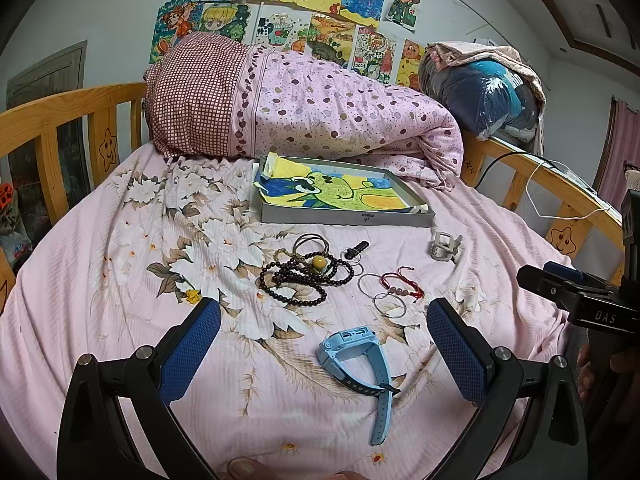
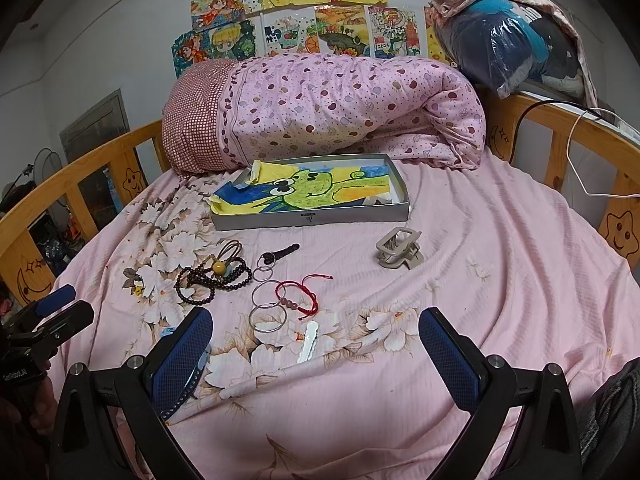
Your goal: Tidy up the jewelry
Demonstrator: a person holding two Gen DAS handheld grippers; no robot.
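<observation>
Jewelry lies scattered on a pink floral bedsheet. A dark bead necklace with a yellow bead (image 1: 306,276) (image 2: 214,274), a red cord bracelet (image 1: 400,284) (image 2: 298,296), silver rings (image 1: 384,300) (image 2: 267,312), a beige hair claw (image 1: 445,246) (image 2: 399,254) and a white hair clip (image 2: 309,341) are spread out. A light blue watch (image 1: 360,360) lies between the fingers of my open left gripper (image 1: 324,334), untouched. My right gripper (image 2: 316,338) is open above the white clip. A grey shallow box (image 1: 340,216) (image 2: 312,218) lined with a frog drawing sits behind.
A rolled pink dotted quilt (image 1: 312,108) (image 2: 328,112) lies behind the box. Wooden bed rails (image 1: 60,120) (image 2: 580,136) ring the mattress. A bagged bundle (image 2: 508,40) rests on the right rail. A black key-like piece (image 1: 356,249) (image 2: 280,254) lies by the beads.
</observation>
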